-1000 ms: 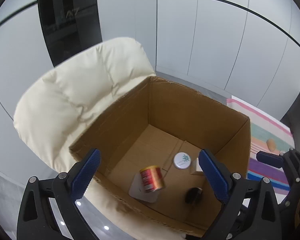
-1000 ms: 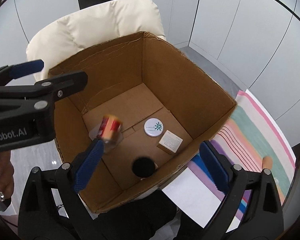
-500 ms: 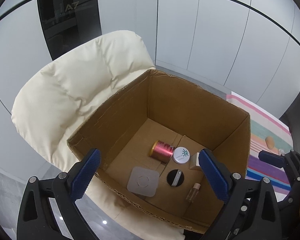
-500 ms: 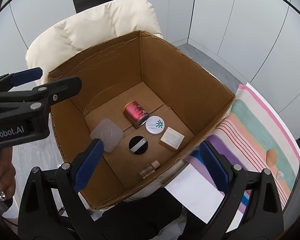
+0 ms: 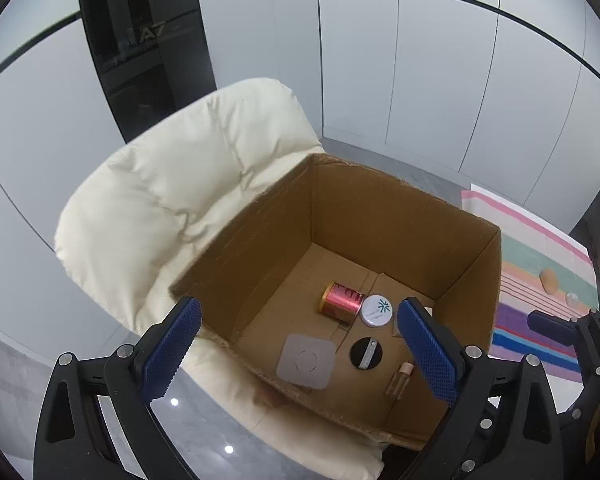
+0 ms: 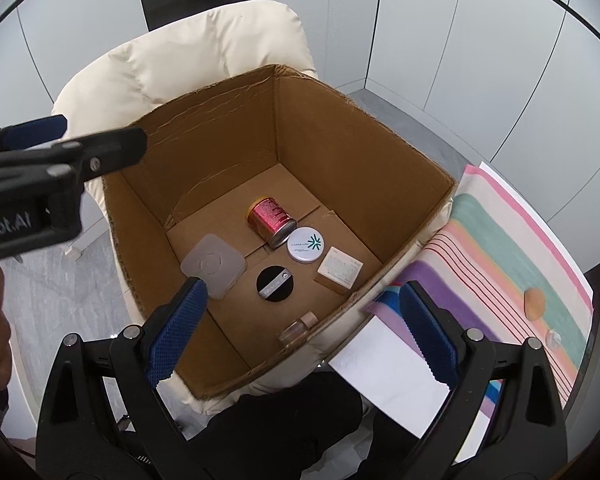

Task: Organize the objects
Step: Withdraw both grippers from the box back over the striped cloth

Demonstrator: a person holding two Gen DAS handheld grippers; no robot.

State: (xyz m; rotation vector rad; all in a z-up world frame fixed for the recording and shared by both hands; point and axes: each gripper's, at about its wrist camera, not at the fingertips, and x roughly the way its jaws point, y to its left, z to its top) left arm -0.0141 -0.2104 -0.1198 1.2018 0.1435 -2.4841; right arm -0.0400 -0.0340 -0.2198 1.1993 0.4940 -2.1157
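Observation:
An open cardboard box (image 5: pixel 260 216) (image 6: pixel 204 148) sits on a cream cushioned chair (image 5: pixel 172 200). On its floor lie a red can (image 5: pixel 339 299) (image 6: pixel 271 216) on its side, a white round tin (image 5: pixel 376 310) (image 6: pixel 305 244), a grey square lid (image 5: pixel 305 360) (image 6: pixel 213 265), a black round disc (image 5: pixel 365 353) (image 6: pixel 274 283), a small vial (image 5: pixel 399 374) (image 6: pixel 298 326) and a beige small box (image 6: pixel 339 269). My left gripper (image 5: pixel 300 348) and right gripper (image 6: pixel 300 332) are both open and empty, above the box's near side.
A striped cloth (image 5: pixel 540 264) (image 6: pixel 512 240) lies to the right of the box, with a tan oval piece (image 5: pixel 549 278) (image 6: pixel 534 303) and a small clear object (image 6: pixel 554 337) on it. A white sheet (image 6: pixel 388 360) lies under the cloth's near edge. White wall panels stand behind.
The red can dropped into the box, rolled and came to rest on its side by the white tin. Both grippers rose and pulled back from the box.

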